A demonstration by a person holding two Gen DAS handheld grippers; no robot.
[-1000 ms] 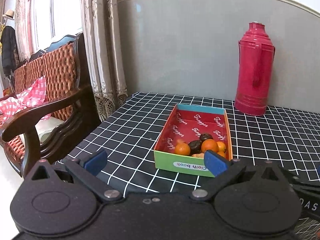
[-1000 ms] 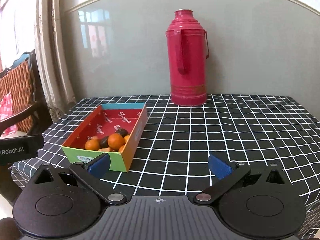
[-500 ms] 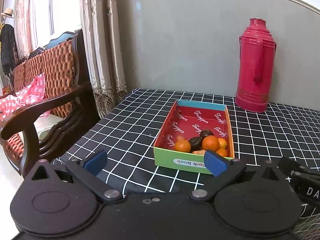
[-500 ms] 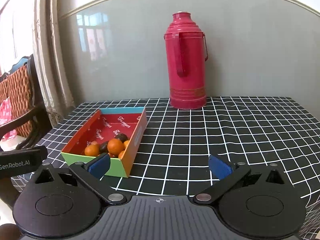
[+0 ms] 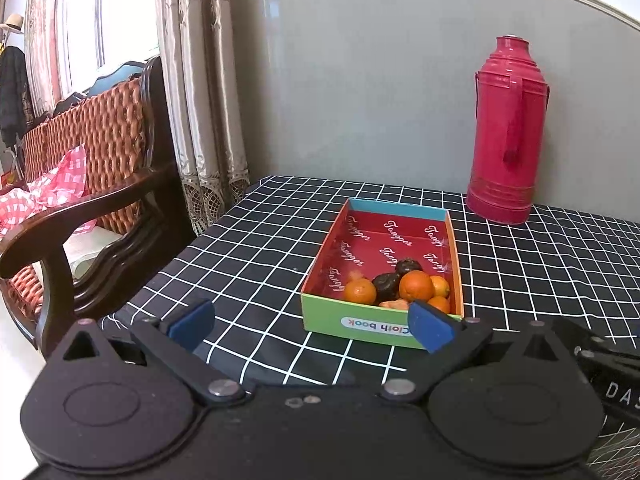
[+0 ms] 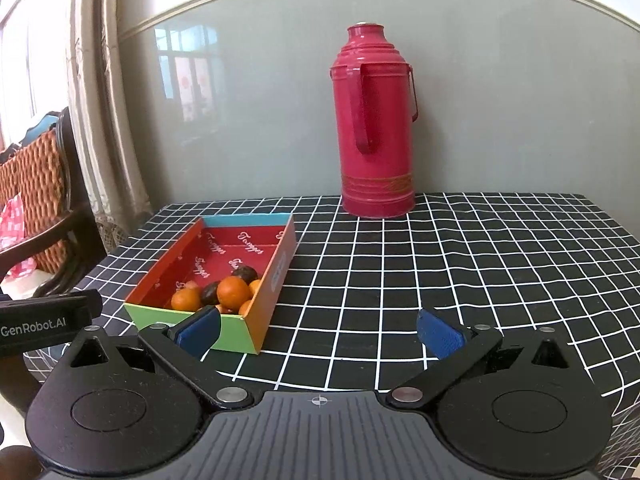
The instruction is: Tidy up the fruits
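A shallow cardboard box [image 5: 360, 322] with a red inside stands on the checked tablecloth; it also shows in the right wrist view [image 6: 248, 328]. At its near end lie several small oranges [image 5: 416, 285] [image 6: 233, 291] and dark fruits [image 5: 386, 285] [image 6: 245, 273]. My left gripper [image 5: 310, 326] is open and empty, just short of the box's near wall. My right gripper [image 6: 318, 332] is open and empty, to the right of the box, its left pad [image 6: 199, 330] in front of the box's near corner.
A tall red thermos [image 5: 506, 132] [image 6: 374, 124] stands at the back by the grey wall. A wooden armchair [image 5: 80, 184] and curtains [image 5: 200, 80] are left of the table. The table's black checked cloth [image 6: 480, 272] stretches to the right.
Both grippers have drawn slightly back and lower from the box, which sits a little farther and higher in both views. Both stay open; the fruits have not moved.
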